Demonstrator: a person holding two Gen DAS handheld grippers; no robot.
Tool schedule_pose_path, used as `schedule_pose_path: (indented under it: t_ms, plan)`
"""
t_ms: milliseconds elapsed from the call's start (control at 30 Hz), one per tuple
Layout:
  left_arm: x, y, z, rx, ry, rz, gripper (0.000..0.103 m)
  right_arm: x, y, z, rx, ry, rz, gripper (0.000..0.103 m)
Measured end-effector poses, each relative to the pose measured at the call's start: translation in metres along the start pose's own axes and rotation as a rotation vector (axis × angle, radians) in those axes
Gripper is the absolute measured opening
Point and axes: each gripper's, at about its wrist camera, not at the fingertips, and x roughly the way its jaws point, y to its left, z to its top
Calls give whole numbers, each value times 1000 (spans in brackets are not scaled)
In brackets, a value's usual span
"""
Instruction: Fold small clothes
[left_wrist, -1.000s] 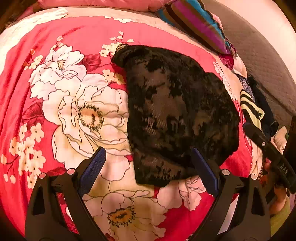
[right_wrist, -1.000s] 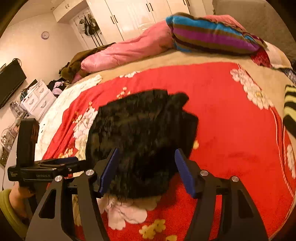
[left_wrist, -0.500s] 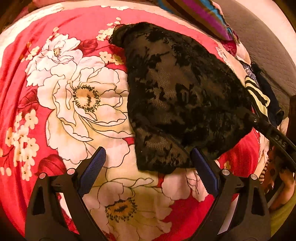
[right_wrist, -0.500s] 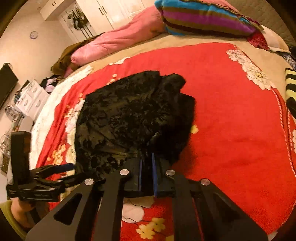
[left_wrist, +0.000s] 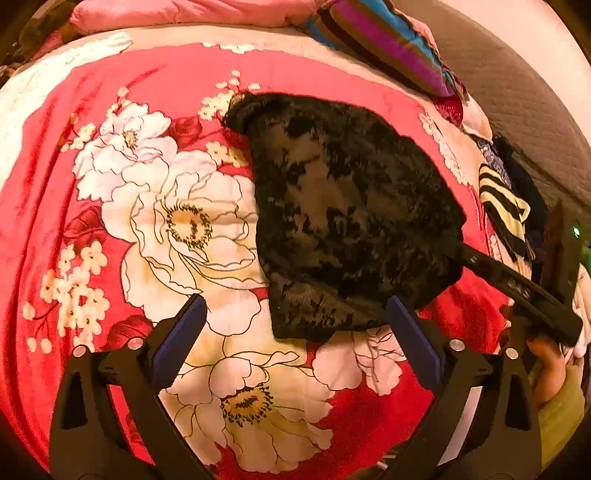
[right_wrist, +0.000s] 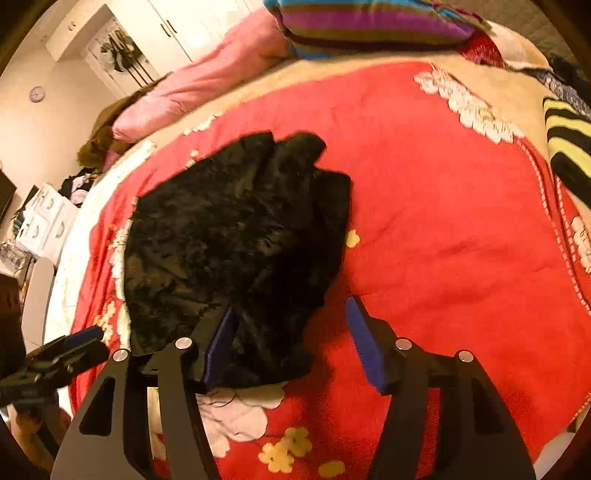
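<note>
A small black lace garment lies folded on the red floral bedspread; it also shows in the right wrist view. My left gripper is open and empty, its fingers astride the garment's near corner. My right gripper is open, its left finger over the garment's near edge, its right finger over bare bedspread. In the left wrist view the right gripper's finger reaches the garment's right edge.
A striped pillow and a pink quilt lie at the far end of the bed. A black-and-yellow striped garment and other clothes sit at the right edge. The left gripper shows low at the left in the right wrist view.
My right gripper shut on the garment's edge half a second ago and has now opened, letting it go. The left gripper stayed open with little movement.
</note>
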Motion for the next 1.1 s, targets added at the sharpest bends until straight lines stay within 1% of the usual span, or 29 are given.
schedule_pose_path:
  t_ms: [33,100,133,233,367,500,833,1100]
  plan:
    - [-3,-1,1,-1,-6,2,93,-5,0,0,-5,-10,3,66]
    - [-8,-3,3,2,-16,8,93,-18,3,0,-20,-35,15,70]
    - [-12,-4,3,3,-22,12,93,-23,5,1,-30,-46,16,75]
    - [-19,-10,5,-2,-32,17,93,-40,12,2,-72,-93,-18,86]
    - [-27,-16,7,8,-51,44,93,-51,20,8,-99,-122,-21,86]
    - [-35,-17,7,12,-65,69,93,-58,21,12,-87,-135,-7,86]
    - [-53,-17,8,5,-103,120,93,-74,31,11,-97,-167,11,86]
    - [-58,-9,9,-18,-128,158,93,-74,31,16,-115,-167,11,86]
